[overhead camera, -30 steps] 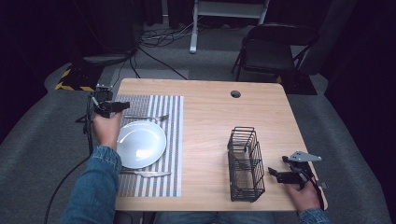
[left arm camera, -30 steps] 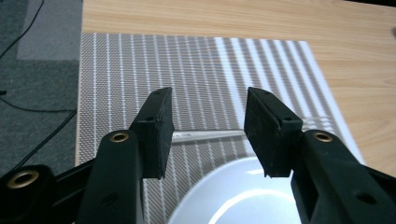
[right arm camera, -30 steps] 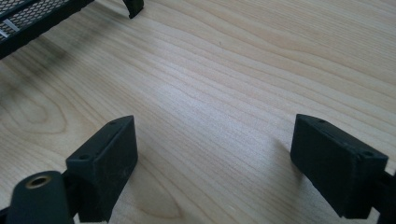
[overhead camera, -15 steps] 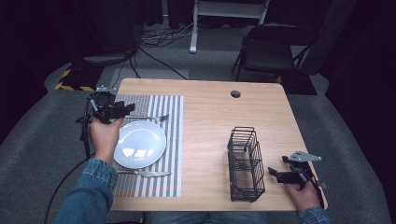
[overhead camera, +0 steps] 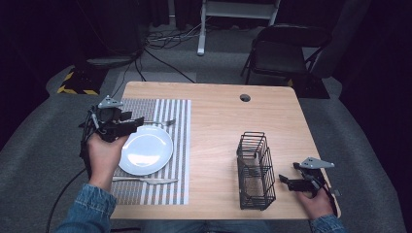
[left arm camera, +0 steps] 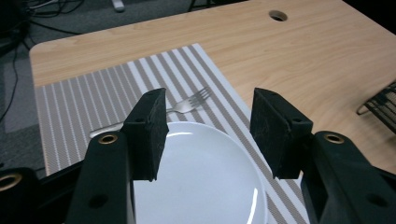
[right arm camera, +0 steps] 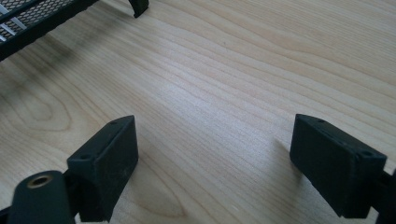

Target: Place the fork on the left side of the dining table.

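On the wooden surface (overhead camera: 218, 126) lies a striped placemat (overhead camera: 177, 145), and on it I see a white plate (overhead camera: 148, 150). Far on the other side stands a black wire basket (overhead camera: 255, 170). My left claw (overhead camera: 133, 122) hovers above the far-left rim of the plate, with its jaws released and nothing between them. The thing I reach for seems to be the fork (left arm camera: 187, 105). It lies flat on the placemat just behind the plate, with the tines pointing to the middle of the surface. A knife (overhead camera: 145, 180) lies on the placemat at the near side of the plate.

To do this step well, I think I must push the left claw a little forward past the plate rim, lower it until one jaw stands at each side of the fork handle, and clench only then. The handle is thin and flat, so the jaws must come very low without hitting the plate.

My right claw (overhead camera: 286, 182) rests low on the surface near the basket, also released and empty.
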### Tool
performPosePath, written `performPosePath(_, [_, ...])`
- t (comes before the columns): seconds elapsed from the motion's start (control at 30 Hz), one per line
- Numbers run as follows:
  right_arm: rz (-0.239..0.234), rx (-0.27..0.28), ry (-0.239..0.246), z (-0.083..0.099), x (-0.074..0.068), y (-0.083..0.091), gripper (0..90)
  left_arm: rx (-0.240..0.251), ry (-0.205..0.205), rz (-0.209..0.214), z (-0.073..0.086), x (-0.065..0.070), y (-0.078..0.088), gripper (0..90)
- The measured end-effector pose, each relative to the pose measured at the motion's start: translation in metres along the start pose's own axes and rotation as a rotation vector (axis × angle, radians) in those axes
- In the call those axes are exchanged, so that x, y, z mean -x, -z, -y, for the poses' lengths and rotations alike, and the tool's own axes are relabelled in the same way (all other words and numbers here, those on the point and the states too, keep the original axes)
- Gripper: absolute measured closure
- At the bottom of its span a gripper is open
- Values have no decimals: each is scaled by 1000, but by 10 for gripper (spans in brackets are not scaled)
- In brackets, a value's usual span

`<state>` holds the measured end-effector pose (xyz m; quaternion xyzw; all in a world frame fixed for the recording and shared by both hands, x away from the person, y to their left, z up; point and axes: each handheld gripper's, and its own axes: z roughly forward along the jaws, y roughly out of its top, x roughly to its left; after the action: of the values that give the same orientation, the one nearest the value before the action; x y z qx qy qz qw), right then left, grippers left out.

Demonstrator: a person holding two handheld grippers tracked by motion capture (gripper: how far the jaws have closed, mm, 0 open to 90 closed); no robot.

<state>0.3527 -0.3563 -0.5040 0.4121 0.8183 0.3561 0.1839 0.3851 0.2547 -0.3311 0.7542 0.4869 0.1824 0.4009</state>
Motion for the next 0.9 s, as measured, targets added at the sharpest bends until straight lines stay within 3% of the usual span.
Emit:
performPosePath(0.33, [-6,-1,6,-2,1,-2,155,32,-52,93,20,42,14,460])
performPosePath(0.47, [-10,0,6,-2,1,-2,157,47,-48,135,30,57,15,460])
performPosePath(0.8, [-12,0,7,-2,1,-2,158,50,-97,159,48,96,5,456])
performPosePath(0.9, [-12,1,7,-2,1,-2,158,50,-93,181,55,107,-1,454])
